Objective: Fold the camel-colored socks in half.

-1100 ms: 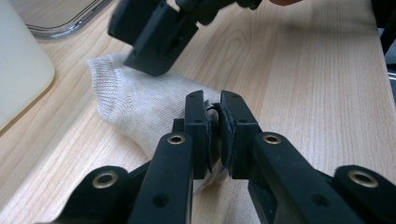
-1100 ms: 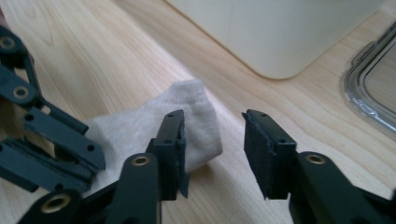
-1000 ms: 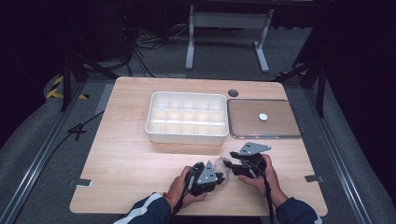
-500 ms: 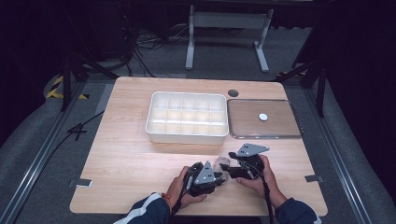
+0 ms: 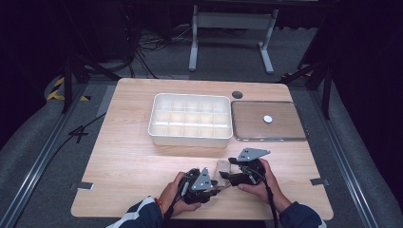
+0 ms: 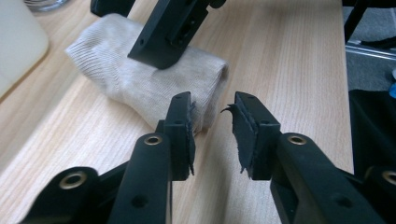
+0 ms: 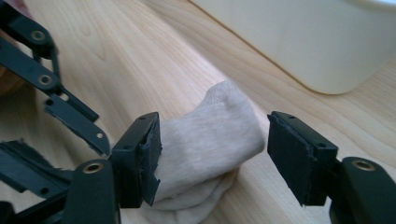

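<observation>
Fingers (image 7: 140, 161) of the right gripper (image 7: 212, 158) stand spread around the folded beige sock (image 7: 210, 140), having just opened; the left gripper (image 6: 212, 135) gapes slightly beside it. Sock lies released on the bench (image 5: 123, 156); the divided tray (image 5: 191, 118) waits unfilled.

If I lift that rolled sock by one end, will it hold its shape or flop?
Probably flop: the sock is soft ribbed knit, loosely folded, so layers may unroll. It looks light, and unlikely to slip on the wooden table.

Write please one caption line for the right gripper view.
Right gripper, jaws open, straddles a folded beige sock lying on the wooden table.
</observation>
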{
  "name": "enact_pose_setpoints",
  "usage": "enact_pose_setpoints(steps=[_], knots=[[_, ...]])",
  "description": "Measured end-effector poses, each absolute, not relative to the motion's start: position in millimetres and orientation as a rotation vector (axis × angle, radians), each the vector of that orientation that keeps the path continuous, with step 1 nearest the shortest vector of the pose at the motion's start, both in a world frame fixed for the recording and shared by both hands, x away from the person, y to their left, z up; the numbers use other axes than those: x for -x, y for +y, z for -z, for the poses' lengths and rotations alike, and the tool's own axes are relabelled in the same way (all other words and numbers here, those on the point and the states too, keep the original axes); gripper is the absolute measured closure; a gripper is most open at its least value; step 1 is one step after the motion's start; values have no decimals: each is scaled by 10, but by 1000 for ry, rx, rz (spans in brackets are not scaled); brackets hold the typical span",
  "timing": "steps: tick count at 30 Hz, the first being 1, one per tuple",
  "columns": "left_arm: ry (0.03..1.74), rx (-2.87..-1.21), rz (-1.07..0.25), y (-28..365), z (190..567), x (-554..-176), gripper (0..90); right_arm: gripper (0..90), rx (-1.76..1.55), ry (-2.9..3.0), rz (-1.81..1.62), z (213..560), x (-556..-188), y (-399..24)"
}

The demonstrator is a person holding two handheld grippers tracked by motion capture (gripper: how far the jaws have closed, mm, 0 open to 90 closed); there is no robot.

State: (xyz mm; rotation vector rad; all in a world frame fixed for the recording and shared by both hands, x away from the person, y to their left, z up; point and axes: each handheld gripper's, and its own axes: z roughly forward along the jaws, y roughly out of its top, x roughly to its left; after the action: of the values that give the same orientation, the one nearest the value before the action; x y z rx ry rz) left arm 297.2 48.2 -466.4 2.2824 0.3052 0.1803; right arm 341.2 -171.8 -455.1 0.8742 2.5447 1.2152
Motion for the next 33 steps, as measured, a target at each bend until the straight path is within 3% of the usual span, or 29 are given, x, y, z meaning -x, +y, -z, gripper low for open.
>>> enact_pose_setpoints(steps=[12, 16, 18, 22, 25, 27, 30, 33], knots=[[309, -2316, -165, 477, 4708, -2966, 723, 310, -993, 2709, -1227, 4709, -3484, -1699], [294, -2364, -180, 640, 4619, -2930, 617, 317, -1010, 2728, -1261, 4741, -3516, -1728], [303, -2380, -209, 784, 4587, -2914, 568, 418, -998, 2767, -1286, 4740, -3515, -1720], [368, -2390, -260, 1042, 4555, -2918, 486, 500, -977, 2819, -1297, 4740, -3516, -1700], [494, -2365, -258, 1389, 4545, -2971, 366, 588, -957, 2853, -1320, 4727, -3511, -1683], [528, -2350, -257, 1468, 4548, -2987, 355, 603, -952, 2852, -1314, 4719, -3506, -1682], [591, -2334, -284, 1604, 4573, -3041, 255, 658, -918, 2830, -1314, 4683, -3473, -1682], [661, -2289, -337, 1677, 4609, -3113, 212, 678, -879, 2824, -1315, 4649, -3446, -1688]])
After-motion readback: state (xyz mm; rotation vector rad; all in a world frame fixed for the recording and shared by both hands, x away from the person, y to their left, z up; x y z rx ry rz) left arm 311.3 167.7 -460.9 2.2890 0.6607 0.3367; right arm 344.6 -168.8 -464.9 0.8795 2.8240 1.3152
